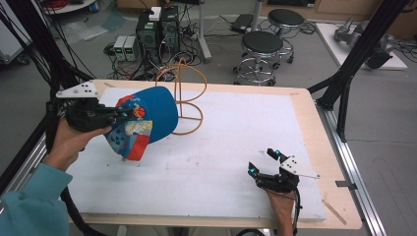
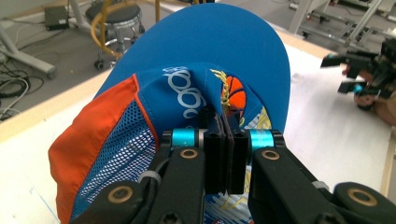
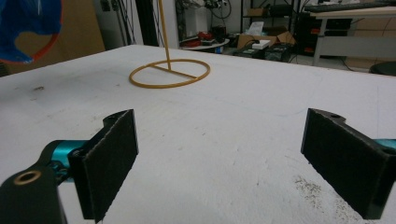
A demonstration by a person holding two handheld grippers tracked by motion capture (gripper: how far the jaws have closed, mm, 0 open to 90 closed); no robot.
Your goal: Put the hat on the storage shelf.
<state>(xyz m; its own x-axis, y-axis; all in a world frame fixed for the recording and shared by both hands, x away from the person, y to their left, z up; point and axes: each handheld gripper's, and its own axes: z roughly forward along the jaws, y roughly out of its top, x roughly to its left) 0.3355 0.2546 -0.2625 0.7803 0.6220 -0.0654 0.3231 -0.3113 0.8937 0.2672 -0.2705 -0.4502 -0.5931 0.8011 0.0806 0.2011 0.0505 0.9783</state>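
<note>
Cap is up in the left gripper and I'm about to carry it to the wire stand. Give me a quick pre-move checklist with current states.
1. Grip on the cap: left gripper has its jaws pinched shut on the fabric of the crown. Ok.
2. Cap lifted off the white mat: seems so in the high view, lowest edge close to it. Cannot tell for certain.
3. Wire stand upright, base ring flat on the mat, nothing hung on it. Ok.
4. Right gripper well to the side of the path, jaws open and holding nothing. Ok.
5. Cap's opening facing the stand's top loop: cannot tell.
</note>
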